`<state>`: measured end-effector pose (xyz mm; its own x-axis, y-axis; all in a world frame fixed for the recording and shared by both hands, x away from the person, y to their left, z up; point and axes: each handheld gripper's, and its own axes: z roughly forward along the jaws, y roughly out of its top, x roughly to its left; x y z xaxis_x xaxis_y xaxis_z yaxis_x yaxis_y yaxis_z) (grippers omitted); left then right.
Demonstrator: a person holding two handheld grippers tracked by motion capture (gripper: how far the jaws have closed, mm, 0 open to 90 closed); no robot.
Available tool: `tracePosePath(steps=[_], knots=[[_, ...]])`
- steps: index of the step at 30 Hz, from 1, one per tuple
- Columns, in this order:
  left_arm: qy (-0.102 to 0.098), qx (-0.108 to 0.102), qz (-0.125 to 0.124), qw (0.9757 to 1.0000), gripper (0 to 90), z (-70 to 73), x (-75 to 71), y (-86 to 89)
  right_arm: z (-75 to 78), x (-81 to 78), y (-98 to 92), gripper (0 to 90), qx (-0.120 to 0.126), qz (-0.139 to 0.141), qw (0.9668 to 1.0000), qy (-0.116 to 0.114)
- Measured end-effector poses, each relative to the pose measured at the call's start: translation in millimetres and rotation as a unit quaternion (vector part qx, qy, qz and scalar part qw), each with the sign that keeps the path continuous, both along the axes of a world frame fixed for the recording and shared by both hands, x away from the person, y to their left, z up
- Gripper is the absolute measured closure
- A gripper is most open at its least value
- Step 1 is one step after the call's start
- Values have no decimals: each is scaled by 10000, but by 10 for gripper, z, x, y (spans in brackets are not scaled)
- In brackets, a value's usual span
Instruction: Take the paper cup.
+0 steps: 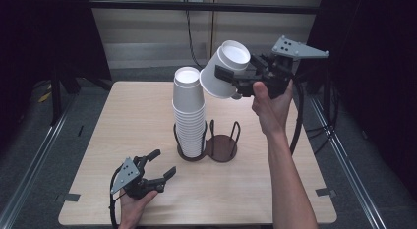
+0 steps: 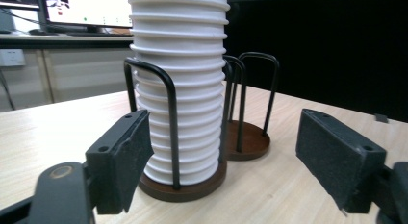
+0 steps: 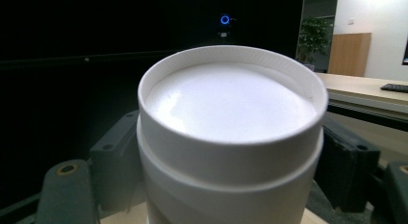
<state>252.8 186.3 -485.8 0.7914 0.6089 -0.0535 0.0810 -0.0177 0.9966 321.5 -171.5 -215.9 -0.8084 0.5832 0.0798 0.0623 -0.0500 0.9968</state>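
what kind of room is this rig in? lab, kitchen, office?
Probably a lab or office set up for recording. A bare wooden table stands between dark curtains, with floor rails alongside. The left gripper view shows a desk monitor behind; the right gripper view shows a keyboard and potted plant.

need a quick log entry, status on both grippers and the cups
Right gripper shut on one white cup, tilted, raised beside the cup stack. Left gripper open, empty, low on the table. Holder second slot bare. Nothing in the way.
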Motion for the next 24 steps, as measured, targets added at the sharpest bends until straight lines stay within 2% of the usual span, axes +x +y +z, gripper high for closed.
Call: tracePosePath(steps=[2, 3, 4, 6, 10, 12, 13, 14, 16, 17, 22, 23, 24], knots=[[-3, 100, -94, 9999, 187, 24, 11, -12, -50, -27, -45, 212, 3, 14, 10000, 37], [39, 83, -124, 9999, 188, 36, 5, -28, -77, -41, -61, 212, 7, 17, 10000, 69], [-27, 148, -146, 9998, 187, 50, 5, -37, -105, -56, -79, 212, -7, 6, 10000, 70], [16, 132, -135, 9998, 187, 73, -15, -69, -166, -85, -108, 213, 10, 40, 9999, 105], [-79, 305, -193, 9993, 187, 143, -13, -99, -323, -126, -132, 213, -100, 38, 9997, 225], [-92, 319, -279, 9991, 186, 173, -9, -120, -426, -142, -142, 213, -120, 69, 9995, 300], [-47, 258, -355, 9990, 186, 185, -7, -134, -478, -151, -144, 213, -122, 91, 9993, 348], [-93, 321, -366, 9988, 186, 199, -1, -135, -527, -156, -142, 213, -162, 100, 9990, 400], [-99, 304, -371, 9988, 187, 219, 0, -161, -619, -174, -130, 213, -194, 118, 9987, 458], [-50, 257, -412, 9988, 186, 227, -3, -172, -656, -183, -125, 213, -211, 136, 9985, 485], [-141, 233, -490, 9984, 181, 267, -6, -215, -803, -256, -71, 214, -260, 274, 9978, 541], [-162, 301, -529, 9980, 179, 277, -6, -214, -829, -270, -55, 214, -280, 292, 9977, 551], [-137, 223, -545, 9982, 177, 276, -13, -235, -858, -286, -37, 214, -293, 317, 9975, 554]])
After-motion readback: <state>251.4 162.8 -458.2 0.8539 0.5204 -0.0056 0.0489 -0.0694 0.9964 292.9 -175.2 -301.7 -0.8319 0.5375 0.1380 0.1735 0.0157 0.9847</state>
